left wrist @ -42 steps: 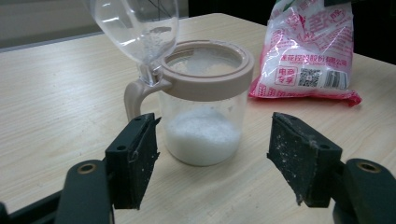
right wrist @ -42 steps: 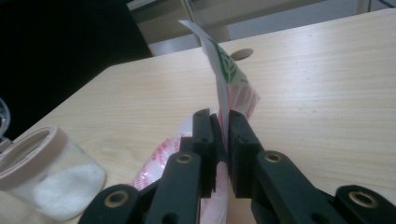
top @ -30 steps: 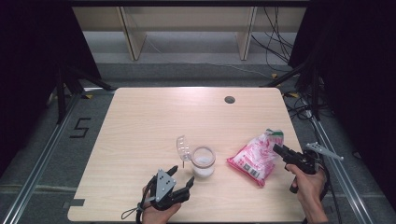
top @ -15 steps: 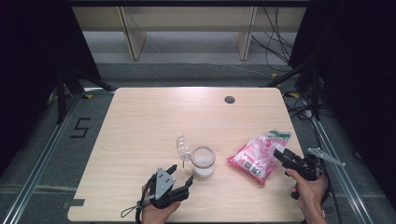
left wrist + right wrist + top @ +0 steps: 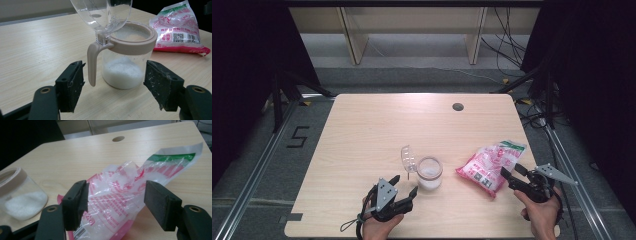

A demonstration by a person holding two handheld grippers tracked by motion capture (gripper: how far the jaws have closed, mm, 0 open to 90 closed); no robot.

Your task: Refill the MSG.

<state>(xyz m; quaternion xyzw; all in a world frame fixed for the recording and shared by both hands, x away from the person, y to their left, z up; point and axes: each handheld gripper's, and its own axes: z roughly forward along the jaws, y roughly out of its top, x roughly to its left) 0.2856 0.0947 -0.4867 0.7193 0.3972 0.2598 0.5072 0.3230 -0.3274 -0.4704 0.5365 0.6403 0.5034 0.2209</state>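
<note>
Pink bag [image 5: 490,165] right of jar [image 5: 430,173], released | right gripper [image 5: 510,174] jaws just opening, empty | left gripper [image 5: 404,184] open before jar | next: likely shut lid [image 5: 408,157].

left gripper [image 5: 404,185] fingers apart, right gripper [image 5: 513,171] fingers opening

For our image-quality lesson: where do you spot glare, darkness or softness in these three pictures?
High view: black surroundings, evenly lit table. Left gripper view: highlights on the jar's clear lid, the pink bag slightly soft. Right gripper view: sheen on the bag's crinkled plastic, near tongs soft.
</note>
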